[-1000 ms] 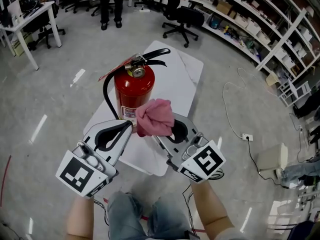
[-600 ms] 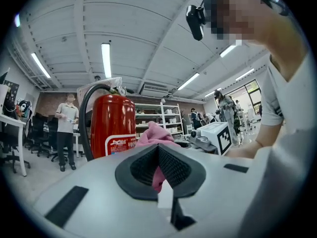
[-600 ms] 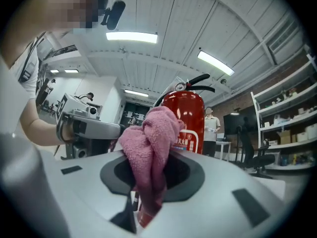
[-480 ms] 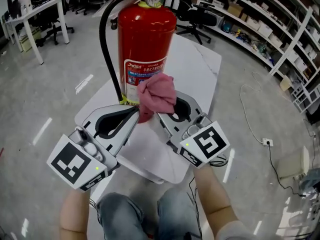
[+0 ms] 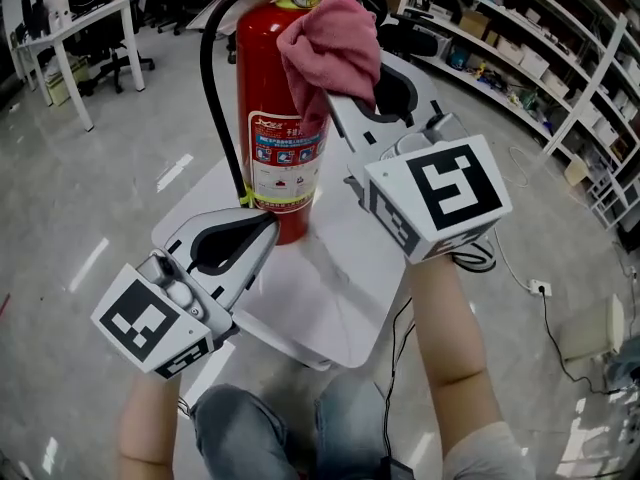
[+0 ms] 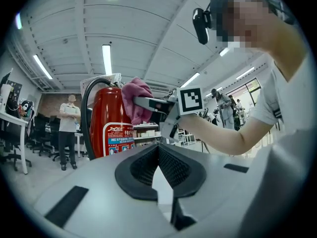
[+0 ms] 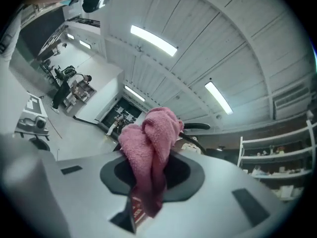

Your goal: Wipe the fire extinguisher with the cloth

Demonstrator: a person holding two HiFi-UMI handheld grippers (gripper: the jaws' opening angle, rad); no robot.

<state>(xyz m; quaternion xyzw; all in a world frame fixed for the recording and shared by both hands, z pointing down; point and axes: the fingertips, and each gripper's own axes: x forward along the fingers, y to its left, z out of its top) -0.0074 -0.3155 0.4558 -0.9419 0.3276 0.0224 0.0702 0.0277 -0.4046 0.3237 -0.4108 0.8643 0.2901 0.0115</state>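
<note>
A red fire extinguisher (image 5: 268, 118) with a black hose stands upright on a small white table (image 5: 340, 278). My right gripper (image 5: 335, 93) is raised near its top, shut on a pink cloth (image 5: 330, 53) that rests against the upper right of the cylinder. The cloth (image 7: 148, 152) bunches out of the shut jaws in the right gripper view. My left gripper (image 5: 265, 230) is low, close to the extinguisher's base, its jaws shut with nothing between them. In the left gripper view the extinguisher (image 6: 111, 125) and the cloth (image 6: 136, 100) stand ahead.
Shelving (image 5: 520, 58) with boxes runs along the right. Office chairs (image 5: 410, 33) and desks (image 5: 70, 33) stand behind the table. A cable and power strip (image 5: 540, 288) lie on the floor at right. A person (image 6: 67, 130) stands far off.
My right gripper has lifted the pink cloth from the extinguisher's lower label up to near its top. The left gripper has stayed low by the base.
</note>
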